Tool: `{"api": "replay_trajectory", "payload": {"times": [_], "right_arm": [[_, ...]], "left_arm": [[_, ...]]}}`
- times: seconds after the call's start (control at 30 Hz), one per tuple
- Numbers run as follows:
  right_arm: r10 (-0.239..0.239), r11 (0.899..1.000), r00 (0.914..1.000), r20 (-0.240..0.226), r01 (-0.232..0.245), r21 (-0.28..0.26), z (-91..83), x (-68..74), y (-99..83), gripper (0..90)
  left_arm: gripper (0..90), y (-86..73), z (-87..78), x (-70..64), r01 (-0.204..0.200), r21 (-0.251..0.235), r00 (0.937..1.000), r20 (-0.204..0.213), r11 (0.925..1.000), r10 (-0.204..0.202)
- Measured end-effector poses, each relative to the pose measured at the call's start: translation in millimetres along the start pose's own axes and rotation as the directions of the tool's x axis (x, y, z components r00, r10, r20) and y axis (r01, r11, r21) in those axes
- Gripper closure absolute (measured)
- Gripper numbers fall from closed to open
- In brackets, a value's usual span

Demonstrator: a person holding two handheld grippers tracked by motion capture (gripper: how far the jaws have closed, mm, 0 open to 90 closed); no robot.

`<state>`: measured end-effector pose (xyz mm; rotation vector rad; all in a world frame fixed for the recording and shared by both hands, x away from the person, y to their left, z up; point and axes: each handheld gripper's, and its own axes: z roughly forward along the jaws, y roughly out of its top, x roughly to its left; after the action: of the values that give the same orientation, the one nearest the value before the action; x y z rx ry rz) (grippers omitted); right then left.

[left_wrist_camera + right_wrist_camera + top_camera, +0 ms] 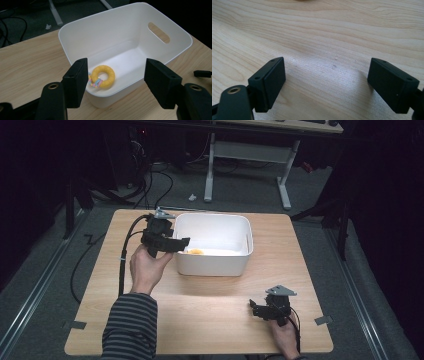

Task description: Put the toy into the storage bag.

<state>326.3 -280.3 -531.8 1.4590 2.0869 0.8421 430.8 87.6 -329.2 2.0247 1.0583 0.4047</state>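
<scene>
**Reaching for the ring in the bin**

The left hand-held gripper (116,82), jaws spread and empty, is hovering at the white bin (75,27) where the yellow ring toy (103,76) is lying. Best descending straight, straddling the ring (its coloured beads are showing in the left gripper view). The right hand-held gripper (327,82) is resting open over bare desk (210,320).

We're seeing a yellow ring toy (103,77) with pastel pink and blue bits, sitting inside a plain white bin (120,32). Both grippers (172,245) (262,309) are black, table (210,320) beside the bin is light woodgrain, sleeve (131,325) grey-striped.
</scene>
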Motion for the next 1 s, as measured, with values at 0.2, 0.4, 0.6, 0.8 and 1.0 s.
{"api": "replay_trajectory", "payload": {"times": [0.2,0.4,0.6,0.8,1.0], "right_arm": [[0.001,1.0,1.0,0.0,-0.001,0.0,0.0,0.0,0.0,14.9],[0.0,1.0,1.0,0.001,0.0,0.001,-0.1,0.0,-0.1,14.9],[0.001,1.0,1.0,0.001,-0.001,0.001,-0.3,0.2,-0.2,14.9],[-0.003,1.0,1.0,0.0,0.003,0.002,-0.4,0.1,-0.3,14.9],[0.001,1.0,1.0,0.0,-0.001,0.002,-0.4,0.3,-0.3,14.9]], "left_arm": [[36.1,-10.6,-11.2,5.6,0.004,-0.013,0.9999,-0.016,0.9999,-0.005],[36.0,-16.9,-18.1,9.5,0.019,-0.026,0.9997,-0.018,0.9995,-0.019],[35.4,-27.8,-23.6,12.9,0.044,-0.029,0.9989,-0.016,0.9986,-0.044],[35.2,-36.8,-28.8,15.5,0.06,-0.038,0.9981,-0.006,0.9974,-0.061],[34.9,-42.8,-35.5,15.1,0.05,-0.039,0.9985,-0.02,0.998,-0.051]]}}
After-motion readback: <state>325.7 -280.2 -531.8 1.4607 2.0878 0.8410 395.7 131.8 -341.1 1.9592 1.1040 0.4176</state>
